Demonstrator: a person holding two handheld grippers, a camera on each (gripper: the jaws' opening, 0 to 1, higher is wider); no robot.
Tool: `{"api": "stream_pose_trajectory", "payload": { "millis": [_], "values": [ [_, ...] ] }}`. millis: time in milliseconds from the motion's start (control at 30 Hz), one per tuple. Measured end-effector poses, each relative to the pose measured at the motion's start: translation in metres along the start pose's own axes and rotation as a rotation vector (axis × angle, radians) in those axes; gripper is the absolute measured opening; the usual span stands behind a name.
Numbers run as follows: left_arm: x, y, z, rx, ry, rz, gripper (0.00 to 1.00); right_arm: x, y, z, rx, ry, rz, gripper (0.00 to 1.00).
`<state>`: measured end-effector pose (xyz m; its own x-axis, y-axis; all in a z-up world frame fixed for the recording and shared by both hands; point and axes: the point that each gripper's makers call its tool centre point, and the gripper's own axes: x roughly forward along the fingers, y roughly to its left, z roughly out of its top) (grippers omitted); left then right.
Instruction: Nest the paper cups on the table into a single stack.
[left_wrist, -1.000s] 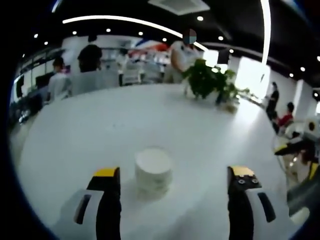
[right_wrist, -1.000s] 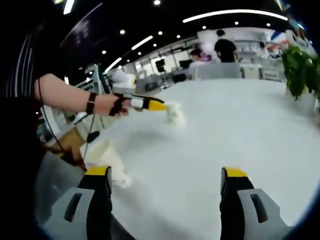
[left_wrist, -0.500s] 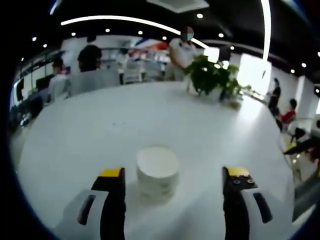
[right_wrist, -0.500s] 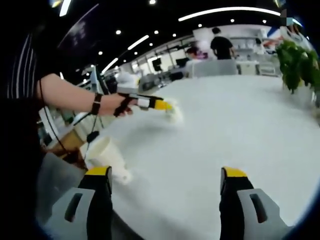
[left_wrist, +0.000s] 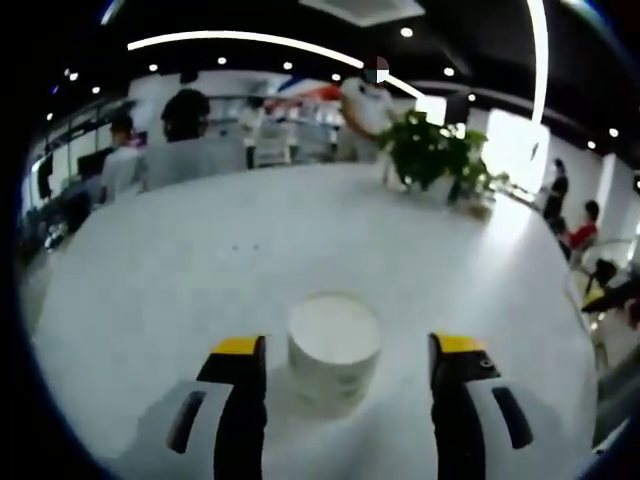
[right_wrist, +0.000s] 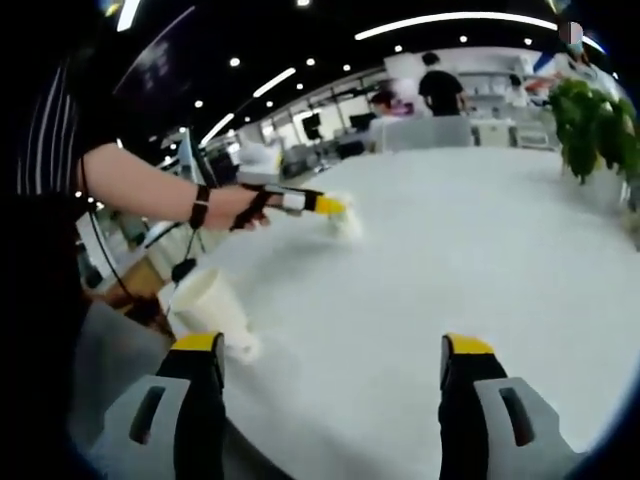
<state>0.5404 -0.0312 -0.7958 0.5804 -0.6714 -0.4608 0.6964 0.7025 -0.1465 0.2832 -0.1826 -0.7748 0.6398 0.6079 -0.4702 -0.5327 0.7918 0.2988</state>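
Note:
In the left gripper view a white paper cup (left_wrist: 335, 343) stands on the white table (left_wrist: 200, 260), its round top facing the camera. My left gripper (left_wrist: 348, 345) is open, with one jaw on each side of the cup and small gaps between. In the right gripper view that same left gripper (right_wrist: 325, 207), held by a person's hand, reaches to this cup (right_wrist: 346, 216) at the far left. A second paper cup (right_wrist: 212, 310) lies tilted near the table's left edge, just beyond my left jaw. My right gripper (right_wrist: 333, 344) is open over bare table, holding nothing.
A potted plant (left_wrist: 432, 152) stands at the far side of the table; it also appears at the right (right_wrist: 592, 125) in the right gripper view. Several people sit or stand beyond the far edge. The table's near-left edge (right_wrist: 150, 340) drops off beside the tilted cup.
The left gripper has moved in on the cup, which is now lower and nearer in its view, and its jaws have drawn closer together. The right gripper has stayed put.

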Motion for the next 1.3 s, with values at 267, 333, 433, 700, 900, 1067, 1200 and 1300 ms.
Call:
{"api": "stream_pose_trajectory", "payload": {
  "millis": [267,333,433,700,900,1067,1200,1300],
  "values": [
    [0.0056,0.0015,-0.0008,-0.001,-0.001,0.008,0.52,0.0013,0.0025,-0.0025,0.001,0.003,0.005,0.87],
    [0.0065,0.0029,-0.0001,-0.007,-0.004,0.014,0.51,0.0011,0.0023,-0.0025,0.004,0.002,0.005,0.87],
    [0.0081,0.0034,-0.0002,0.004,-0.002,0.012,0.46,0.0009,0.0016,-0.0031,0.006,0.004,0.003,0.87],
    [0.0078,0.0034,-0.0012,0.005,0.01,0.011,0.39,0.0021,-0.0008,-0.0028,0.01,0.004,-0.002,0.87],
    [0.0074,0.0022,-0.0004,0.013,0.007,0.008,0.38,0.003,-0.0005,-0.0013,0.01,-0.001,0.0,0.87],
    [0.0059,-0.0007,0.0039,-0.038,-0.011,-0.008,0.37,0.0027,0.0011,-0.0017,0.012,-0.002,0.0,0.87],
    [0.0024,-0.0035,0.0065,-0.04,-0.014,-0.014,0.37,0.0026,0.0027,0.0022,0.005,-0.008,0.004,0.87],
    [-0.0002,-0.004,0.0069,-0.045,-0.012,-0.012,0.37,0.0022,0.0017,0.005,-0.002,-0.015,0.002,0.87]
  ]
}}
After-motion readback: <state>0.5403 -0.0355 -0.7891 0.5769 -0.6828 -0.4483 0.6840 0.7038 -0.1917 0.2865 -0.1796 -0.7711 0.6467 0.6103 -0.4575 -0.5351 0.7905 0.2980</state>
